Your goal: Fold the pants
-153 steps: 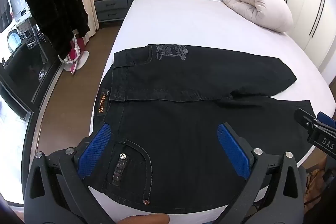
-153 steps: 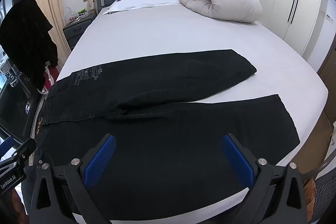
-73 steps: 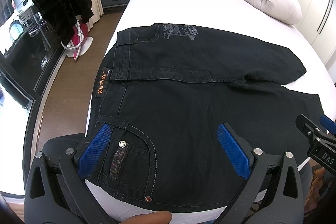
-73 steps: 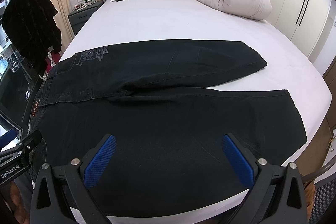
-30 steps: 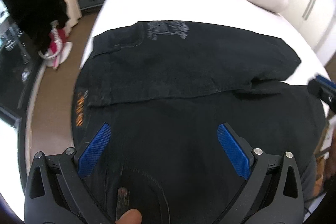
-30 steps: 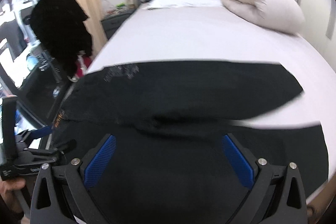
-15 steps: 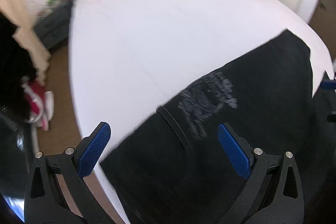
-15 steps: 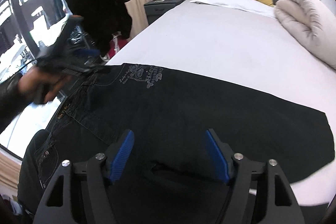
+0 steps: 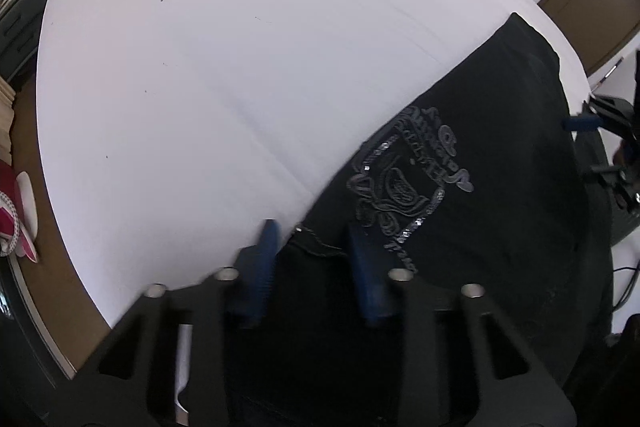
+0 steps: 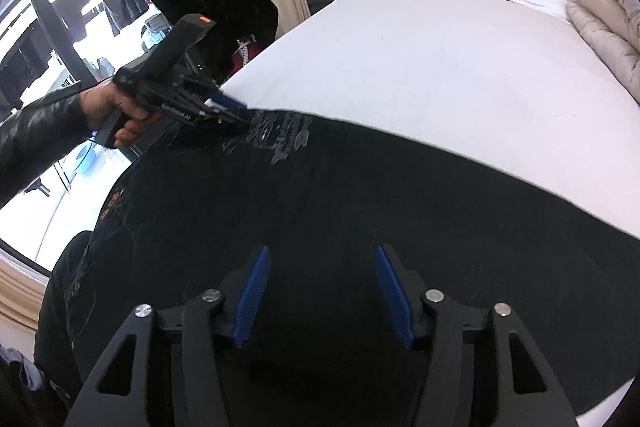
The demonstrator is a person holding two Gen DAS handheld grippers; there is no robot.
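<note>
My left gripper (image 9: 310, 247) has its blue-padded fingers (image 9: 266, 247) closing around the waistband corner of the black denim pants (image 9: 480, 227). The fabric edge sits between them, but I cannot tell whether the pads press it yet. My right gripper (image 10: 322, 287) is also closing, its fingers (image 10: 256, 287) hovering half apart over dark cloth, grasping nothing. The pants lie spread across the white bed (image 9: 220, 67), along its near edge, with the waistband at the bed's left edge and a grey embroidered crest (image 9: 404, 183) just beyond my left fingers. From the right view, a hand (image 10: 108, 111) in a black sleeve holds the left gripper at that waistband corner.
</note>
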